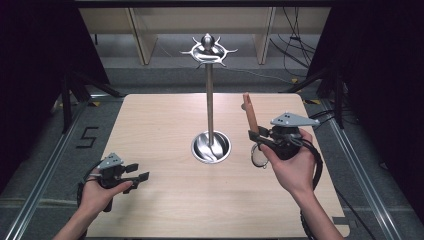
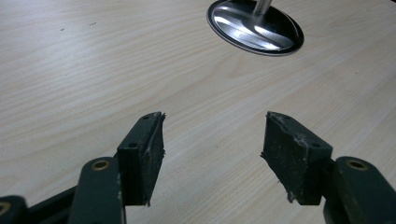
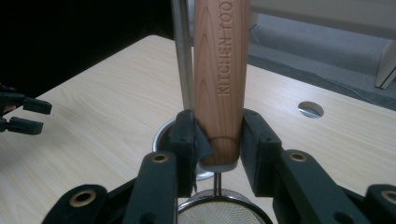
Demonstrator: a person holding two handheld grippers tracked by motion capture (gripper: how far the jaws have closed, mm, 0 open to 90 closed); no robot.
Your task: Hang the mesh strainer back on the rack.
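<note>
From the high view, I hold my right gripper [image 1: 256, 136] at about four o'clock from the tall chrome utensil stand with a round dished base and a crown of hooks [image 1: 210, 120], its jaws clamped on a small sieve with a turned wooden handle and a wire-mesh bowl [image 1: 252, 125]. The handle points up toward twelve o'clock; the mesh ring hangs below at six. My left gripper [image 1: 139, 172] sits low at about eight o'clock from the stand on the pale wooden table [image 1: 165, 210], holding nothing.

In the left gripper view, my left jaws stand wide apart over bare wood, with the stand's shiny base [image 2: 256, 29] at one o'clock.

In the right gripper view, both pads press the handle's lower end [image 3: 220, 93], just above its pale collar, with the mesh bowl's rim [image 3: 224, 212] at six o'clock. I judge the sieve light and stiff, its smooth, tapered wood apt to slip or swing if gripped loosely. The mesh looks thin and easily dented, so the handle near the collar is the place to hold, as I do now.
</note>
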